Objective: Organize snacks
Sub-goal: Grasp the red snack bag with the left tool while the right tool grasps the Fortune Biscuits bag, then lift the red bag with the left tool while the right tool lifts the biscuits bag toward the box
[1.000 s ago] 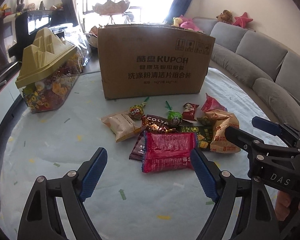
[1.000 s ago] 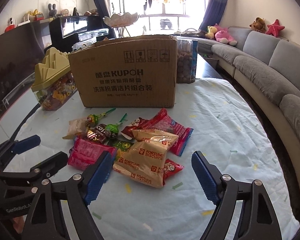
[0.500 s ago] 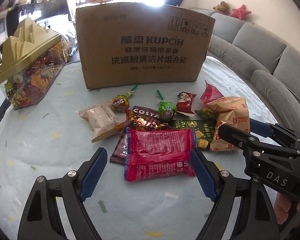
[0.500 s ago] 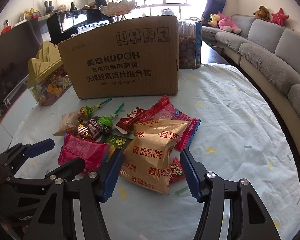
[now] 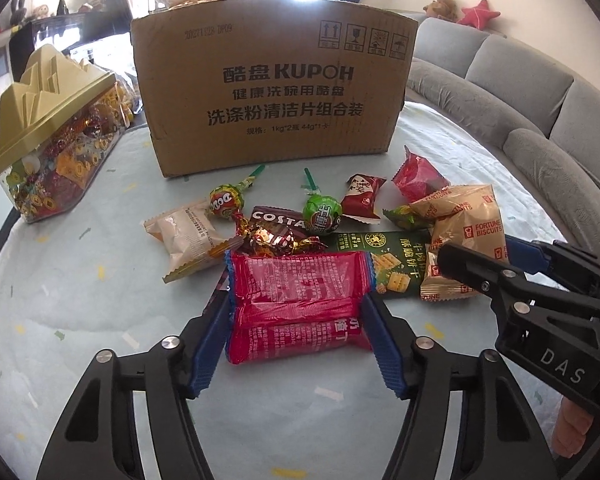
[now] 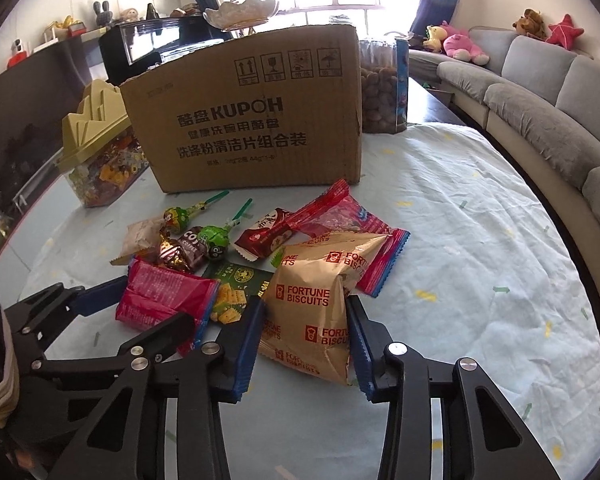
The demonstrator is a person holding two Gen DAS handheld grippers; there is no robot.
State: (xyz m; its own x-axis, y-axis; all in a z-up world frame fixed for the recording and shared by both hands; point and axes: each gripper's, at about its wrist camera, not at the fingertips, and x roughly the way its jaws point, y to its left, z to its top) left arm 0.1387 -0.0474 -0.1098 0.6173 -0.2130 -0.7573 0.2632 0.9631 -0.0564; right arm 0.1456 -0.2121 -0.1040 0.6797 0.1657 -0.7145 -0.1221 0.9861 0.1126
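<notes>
Left wrist cam: left claw (image 5: 296, 316) has its ribbed blue pads squeezed on a crinkly red foil packet (image 5: 296, 300) lying on the desk (image 5: 80, 300).

Right wrist cam: right claw (image 6: 305, 330) pinches a puffy tan Fortune Biscuits bag (image 6: 316, 300) before the cardboard box (image 6: 252, 120).

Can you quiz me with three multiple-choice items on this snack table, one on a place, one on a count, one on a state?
1. Where is the cardboard box?
A. behind the snacks
B. on the sofa
C. under the table

2. How many lollipops?
A. none
B. two
C. five

3. The left tongs are:
A. wide apart over bare cloth
B. closed round the red packet
C. inside the box

Answers: 1 A, it stands beyond the pile. 2 B, one and another show green sticks. 3 B, both pads touch its sides.
</notes>
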